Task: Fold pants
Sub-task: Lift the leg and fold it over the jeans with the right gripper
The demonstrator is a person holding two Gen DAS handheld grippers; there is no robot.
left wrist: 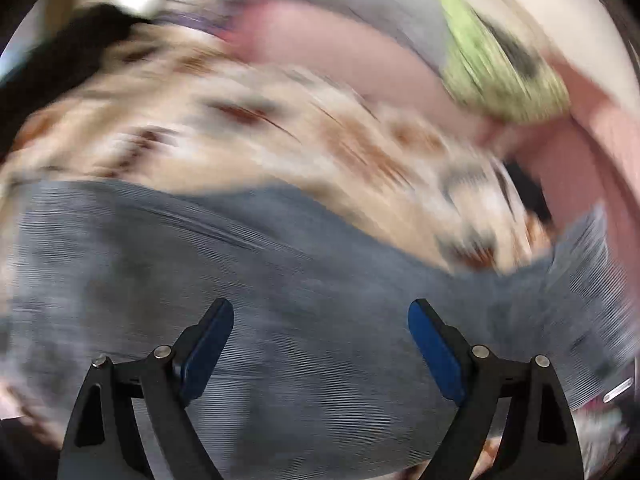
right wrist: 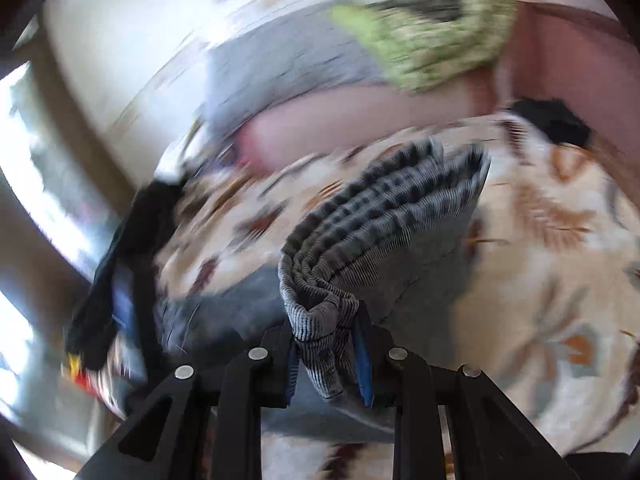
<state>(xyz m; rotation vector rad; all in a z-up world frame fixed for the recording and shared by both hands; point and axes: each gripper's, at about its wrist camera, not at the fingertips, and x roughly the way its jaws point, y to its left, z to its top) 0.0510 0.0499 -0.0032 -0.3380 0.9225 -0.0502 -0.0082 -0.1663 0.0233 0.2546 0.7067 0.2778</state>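
The grey ribbed pants (left wrist: 248,304) lie spread on a floral bedspread (left wrist: 248,128) and fill the lower half of the blurred left wrist view. My left gripper (left wrist: 321,312) is open above the grey cloth, with nothing between its blue pads (left wrist: 208,348). My right gripper (right wrist: 328,344) is shut on a bunched fold of the same pants (right wrist: 384,216), which rises from the jaws in stacked pleats over the bedspread (right wrist: 540,240).
A pink pillow (right wrist: 360,128), a grey pillow (right wrist: 288,64) and a green fuzzy cushion (right wrist: 432,48) lie at the far side of the bed. A dark garment (right wrist: 116,264) lies at the bed's left edge, and a black item (right wrist: 556,120) at the right.
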